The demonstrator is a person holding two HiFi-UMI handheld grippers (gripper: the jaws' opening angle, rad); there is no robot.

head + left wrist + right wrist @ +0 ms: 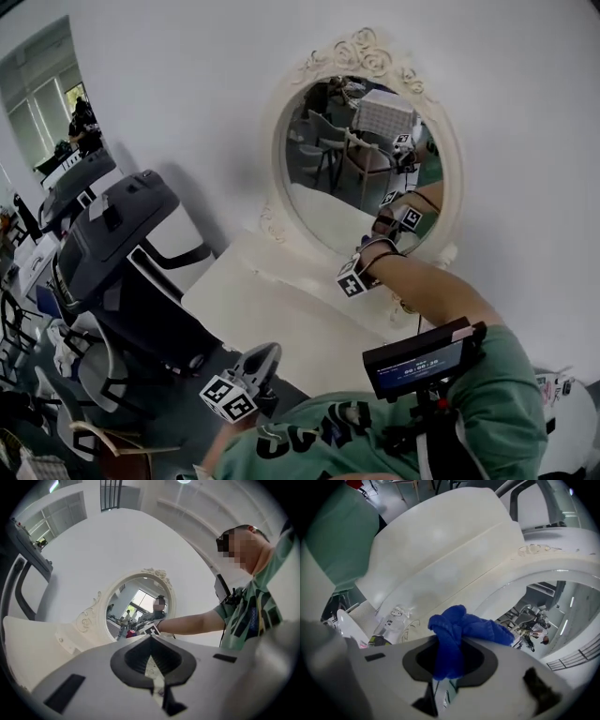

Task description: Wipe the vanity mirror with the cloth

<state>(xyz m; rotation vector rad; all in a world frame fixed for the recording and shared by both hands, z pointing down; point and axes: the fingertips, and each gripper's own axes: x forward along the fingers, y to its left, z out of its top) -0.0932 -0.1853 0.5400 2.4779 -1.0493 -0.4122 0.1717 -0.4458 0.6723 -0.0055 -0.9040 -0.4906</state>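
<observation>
Right claw (pixel 450 641): pinching blue cloth (pixel 465 627); vanity mirror (pixel 548 604) glass just ahead. Left claw (pixel 151 641): pressed together, empty; mirror well ahead.

The cloth (pixel 459 630) is blue, the mirror frame (pixel 361 54) cream-white.

I see the white vanity table (pixel 272 309) carrying the oval mirror (pixel 328 187) upright along its far edge (ornate cream frame).
</observation>
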